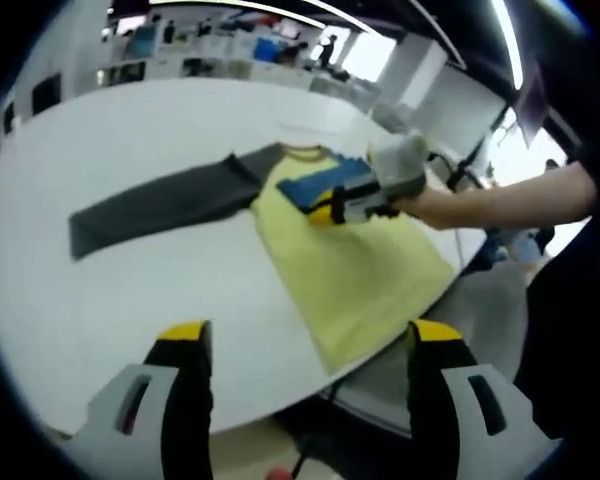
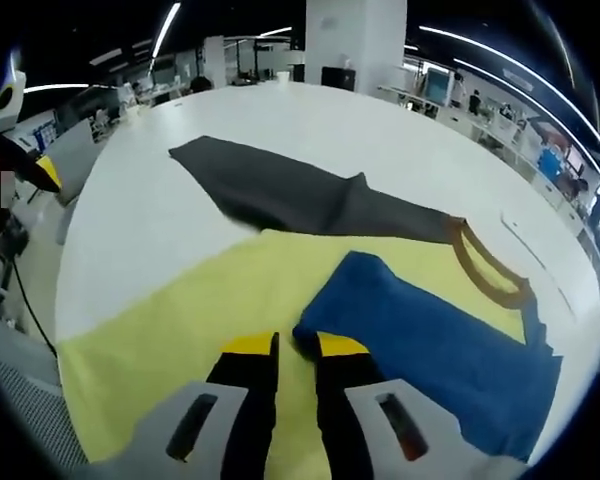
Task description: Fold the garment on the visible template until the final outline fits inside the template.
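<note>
The white counter (image 1: 130, 270) carries the garment (image 1: 355, 265), a thin, limp yellow shirt lying flat with its hem over the near edge. It should handle light and floppy (best pinched at a sleeve cuff or corner). One grey sleeve (image 1: 160, 205) lies outstretched; the blue sleeve (image 2: 430, 345) is folded across the body. The right gripper (image 2: 295, 350) seems nipped on its cuff. The left gripper (image 1: 305, 340) hangs spread.

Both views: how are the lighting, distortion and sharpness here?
Left gripper view: strong fisheye bend, the white table curves into a dome; bright windows blow out at top right; the right tool and yellow shirt look soft. Right gripper view: ceiling strip lights streak without glare on the cloth; the blue sleeve is fairly sharp, the background hall blurred.
</note>
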Tool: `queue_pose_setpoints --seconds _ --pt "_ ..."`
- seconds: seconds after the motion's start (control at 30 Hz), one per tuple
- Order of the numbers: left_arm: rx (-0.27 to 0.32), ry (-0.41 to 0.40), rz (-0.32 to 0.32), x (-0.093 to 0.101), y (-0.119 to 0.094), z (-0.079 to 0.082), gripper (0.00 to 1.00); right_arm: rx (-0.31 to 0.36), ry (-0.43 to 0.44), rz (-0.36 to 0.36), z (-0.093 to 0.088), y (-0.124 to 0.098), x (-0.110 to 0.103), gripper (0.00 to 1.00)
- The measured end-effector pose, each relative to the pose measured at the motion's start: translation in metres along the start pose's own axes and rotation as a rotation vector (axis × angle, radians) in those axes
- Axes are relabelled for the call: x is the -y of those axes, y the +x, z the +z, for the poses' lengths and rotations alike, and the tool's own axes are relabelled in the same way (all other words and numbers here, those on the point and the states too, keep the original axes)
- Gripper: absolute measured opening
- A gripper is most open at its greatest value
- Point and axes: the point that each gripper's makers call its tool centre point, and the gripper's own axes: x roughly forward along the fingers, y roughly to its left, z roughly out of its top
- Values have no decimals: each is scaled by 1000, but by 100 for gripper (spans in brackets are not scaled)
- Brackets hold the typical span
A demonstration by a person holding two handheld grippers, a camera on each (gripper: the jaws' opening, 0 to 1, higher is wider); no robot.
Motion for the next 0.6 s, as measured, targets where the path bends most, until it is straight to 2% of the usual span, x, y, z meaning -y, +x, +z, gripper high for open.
queue_pose_setpoints --seconds 0.17,0.33,0.47,0.6 --pt "9 11 -9 6 0 3 77 20 -3 12 4 -15 -4 13" --pt "51 2 -9 14 2 16 82 79 60 11 14 -41 -2 18" --pt "60 13 -8 23 5 23 84 136 126 31 24 -64 -3 27" --pt "60 29 -11 32 7 27 86 151 131 67 20 -84 -10 38"
